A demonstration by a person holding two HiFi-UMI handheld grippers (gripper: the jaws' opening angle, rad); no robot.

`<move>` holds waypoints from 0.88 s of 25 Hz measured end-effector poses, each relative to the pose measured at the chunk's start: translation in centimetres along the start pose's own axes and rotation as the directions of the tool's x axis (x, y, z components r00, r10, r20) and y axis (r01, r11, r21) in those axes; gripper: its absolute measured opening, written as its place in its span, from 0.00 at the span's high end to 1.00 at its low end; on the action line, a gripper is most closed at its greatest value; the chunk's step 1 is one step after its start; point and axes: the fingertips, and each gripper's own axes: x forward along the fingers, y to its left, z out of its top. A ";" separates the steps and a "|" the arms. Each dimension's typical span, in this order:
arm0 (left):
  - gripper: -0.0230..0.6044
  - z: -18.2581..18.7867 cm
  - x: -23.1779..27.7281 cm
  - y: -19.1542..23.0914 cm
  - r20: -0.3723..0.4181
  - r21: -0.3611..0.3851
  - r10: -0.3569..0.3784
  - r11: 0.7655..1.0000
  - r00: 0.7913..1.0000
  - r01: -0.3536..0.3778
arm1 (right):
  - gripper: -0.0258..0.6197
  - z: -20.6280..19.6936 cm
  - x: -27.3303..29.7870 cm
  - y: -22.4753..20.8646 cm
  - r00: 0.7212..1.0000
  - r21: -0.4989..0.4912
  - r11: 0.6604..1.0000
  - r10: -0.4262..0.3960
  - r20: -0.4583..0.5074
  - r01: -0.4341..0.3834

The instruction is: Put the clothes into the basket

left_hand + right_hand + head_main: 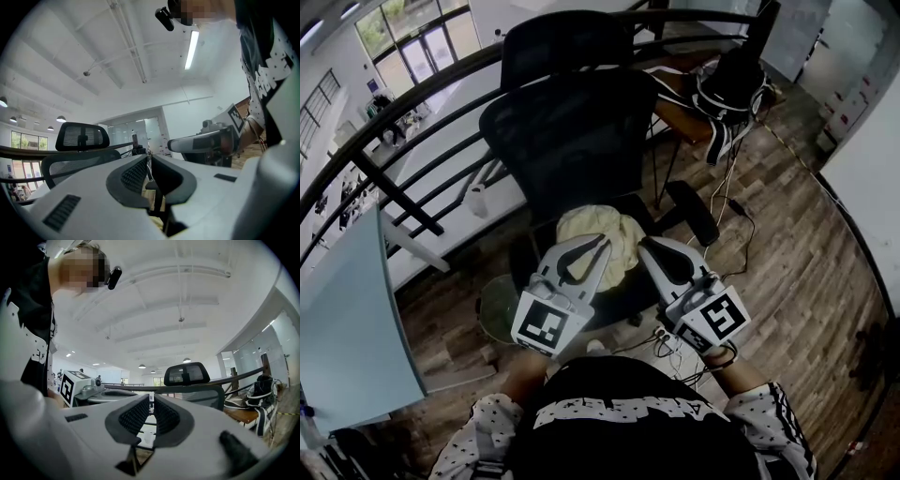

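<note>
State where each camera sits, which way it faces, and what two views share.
Head view: on the person's head, facing steeply down at the chair holding a cloth; left gripper, right gripper, shirt show.
Left gripper view: on the left gripper, facing level along its shut jaws; sleeve shows.
Right gripper view: on the right gripper, likewise level; torso shows.
Shared: both gripper views show the headrest.

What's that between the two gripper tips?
In the head view, a pale yellow cloth on the seat of the black chair shows between the tips of the left gripper and right gripper, both shut and empty.
</note>
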 end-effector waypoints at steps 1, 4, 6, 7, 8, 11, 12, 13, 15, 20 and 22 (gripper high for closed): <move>0.94 -0.1 0.0 0.2 0.001 -0.002 -0.001 1.000 1.000 0.001 | 0.90 -0.1 0.2 0.0 1.000 -0.001 1.000 -0.002 -0.002 0.002; 0.94 -0.5 0.0 0.9 0.002 -0.013 -0.002 1.000 1.000 0.002 | 0.90 -0.3 0.6 0.0 1.000 -0.001 1.000 -0.011 -0.004 0.011; 0.94 -1.0 0.0 1.1 0.002 -0.017 -0.004 1.000 1.000 0.004 | 0.90 -0.7 0.7 -0.2 1.000 0.003 1.000 -0.022 -0.006 0.022; 0.94 -1.1 0.1 1.2 0.004 -0.017 -0.006 1.000 1.000 0.006 | 0.90 -0.8 0.7 -0.3 1.000 0.003 1.000 -0.029 -0.009 0.029; 0.94 -1.2 0.1 1.3 0.008 -0.019 -0.008 1.000 1.000 0.008 | 0.90 -0.9 0.6 -0.4 0.999 0.001 0.999 -0.037 -0.012 0.037; 0.94 -1.4 0.4 1.5 0.021 -0.030 -0.006 1.000 1.000 0.007 | 0.90 -1.1 0.7 -0.9 0.998 -0.008 0.998 -0.058 -0.016 0.058; 0.94 -1.6 0.4 1.5 0.018 -0.031 -0.007 0.999 1.000 0.008 | 0.90 -1.2 0.7 -0.9 0.998 -0.006 0.998 -0.061 -0.017 0.061; 0.94 -1.7 0.5 1.5 0.013 -0.032 -0.010 0.999 1.000 0.010 | 0.90 -1.3 0.7 -1.0 0.998 -0.003 0.998 -0.061 -0.019 0.061; 0.94 -1.9 0.6 1.3 0.010 -0.029 -0.016 0.999 1.000 0.016 | 0.90 -1.5 0.7 -1.1 0.998 -0.002 0.998 -0.060 -0.025 0.060; 0.94 -2.0 0.6 1.5 0.001 -0.018 -0.010 1.000 1.000 0.010 | 0.90 -1.1 1.3 -1.2 0.999 -0.008 0.999 -0.044 -0.012 0.044; 0.94 -2.1 0.6 1.7 -0.006 -0.026 0.003 1.000 1.000 -0.003 | 0.90 -1.0 1.6 -1.2 1.000 -0.013 1.000 -0.028 -0.009 0.027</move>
